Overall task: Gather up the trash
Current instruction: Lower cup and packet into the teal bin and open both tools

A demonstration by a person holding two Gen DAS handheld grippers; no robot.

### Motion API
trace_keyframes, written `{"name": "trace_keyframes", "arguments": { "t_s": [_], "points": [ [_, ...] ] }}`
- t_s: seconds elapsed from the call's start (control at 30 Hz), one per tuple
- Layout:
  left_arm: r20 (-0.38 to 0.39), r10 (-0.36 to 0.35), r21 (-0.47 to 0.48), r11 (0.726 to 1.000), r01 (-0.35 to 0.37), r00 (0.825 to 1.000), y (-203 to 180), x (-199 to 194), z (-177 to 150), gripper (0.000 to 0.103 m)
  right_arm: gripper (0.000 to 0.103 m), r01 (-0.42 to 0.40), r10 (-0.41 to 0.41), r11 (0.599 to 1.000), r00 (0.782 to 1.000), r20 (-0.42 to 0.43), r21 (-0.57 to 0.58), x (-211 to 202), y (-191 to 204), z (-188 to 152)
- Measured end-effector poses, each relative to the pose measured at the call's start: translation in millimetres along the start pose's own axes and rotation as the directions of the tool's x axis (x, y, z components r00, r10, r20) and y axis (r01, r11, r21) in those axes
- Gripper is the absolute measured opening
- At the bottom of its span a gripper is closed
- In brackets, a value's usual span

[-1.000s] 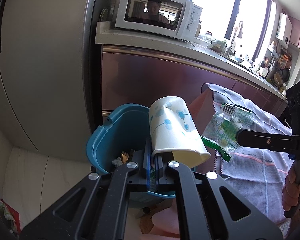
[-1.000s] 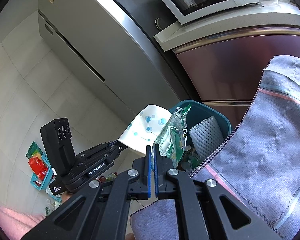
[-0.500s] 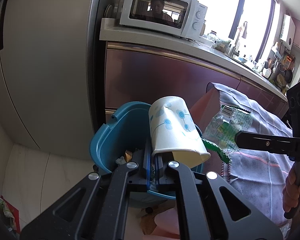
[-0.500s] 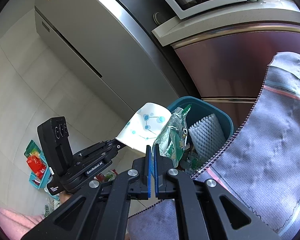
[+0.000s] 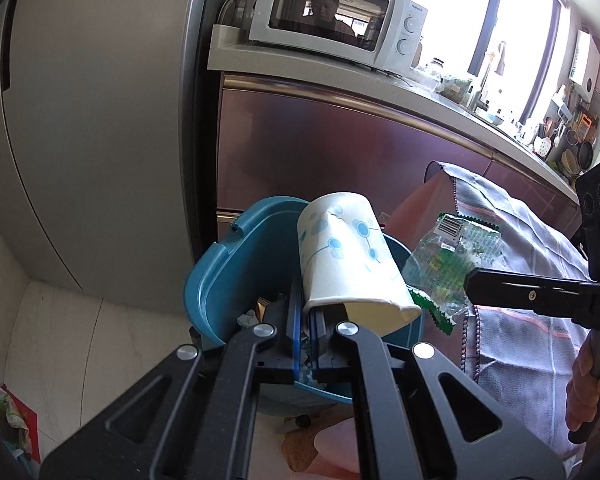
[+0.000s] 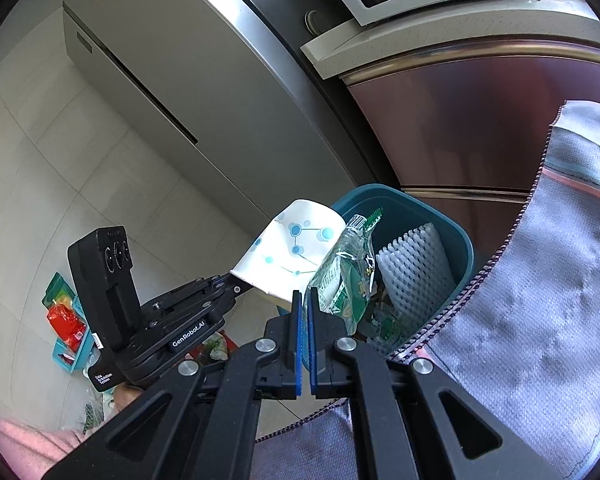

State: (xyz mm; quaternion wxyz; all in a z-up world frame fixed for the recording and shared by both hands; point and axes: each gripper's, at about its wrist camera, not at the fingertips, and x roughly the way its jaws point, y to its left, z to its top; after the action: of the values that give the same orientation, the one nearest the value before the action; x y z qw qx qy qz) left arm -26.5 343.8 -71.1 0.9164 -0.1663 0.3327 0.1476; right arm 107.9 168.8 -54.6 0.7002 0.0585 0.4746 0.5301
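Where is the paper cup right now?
The paper cup is pinched by its rim in the left gripper, tipped bottom-up over the blue bin, left of the wrapper that the right gripper holds.

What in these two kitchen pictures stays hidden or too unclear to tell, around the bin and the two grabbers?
- Bottom of the teal bin: in the left wrist view the paper cup and the left gripper cover it.
- Print on the green wrapper: too small in both views.
- Rubbish under the white foam net: right wrist view, buried.
- The right gripper tips' hold on the wrapper: hidden by its fingers.
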Motion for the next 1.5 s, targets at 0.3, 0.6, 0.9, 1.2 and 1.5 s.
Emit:
{"name": "trace_keyframes", "arguments": {
  "t_s": [0.3,0.6,0.9,1.2,1.5],
  "points": [
    [-0.029,0.022,-0.02,1.0,-0.023,0.999,6,16,-4,0.004,0.002,0.026,-0.025,0.999,0.999,-0.041,0.023,18,-8,5],
    [-0.052,0.034,-0.02,0.999,-0.035,0.998,8,31,-4,0.004,0.002,0.045,-0.042,0.998,0.996,-0.084,0.034,33,-15,9],
    [-0.076,0.053,-0.009,0.998,-0.054,0.996,7,45,-5,0.004,0.003,0.07,-0.067,0.997,0.99,-0.12,0.028,49,-14,18],
    [-0.098,0.071,0.005,0.997,-0.071,0.993,6,62,-5,0.005,0.004,0.109,-0.105,0.994,0.982,-0.156,0.014,61,-12,25],
    [-0.109,0.079,0.016,0.997,-0.078,0.991,6,74,-8,0.017,0.004,0.109,-0.106,0.994,0.983,-0.147,0.015,58,-15,24]
  ]
}}
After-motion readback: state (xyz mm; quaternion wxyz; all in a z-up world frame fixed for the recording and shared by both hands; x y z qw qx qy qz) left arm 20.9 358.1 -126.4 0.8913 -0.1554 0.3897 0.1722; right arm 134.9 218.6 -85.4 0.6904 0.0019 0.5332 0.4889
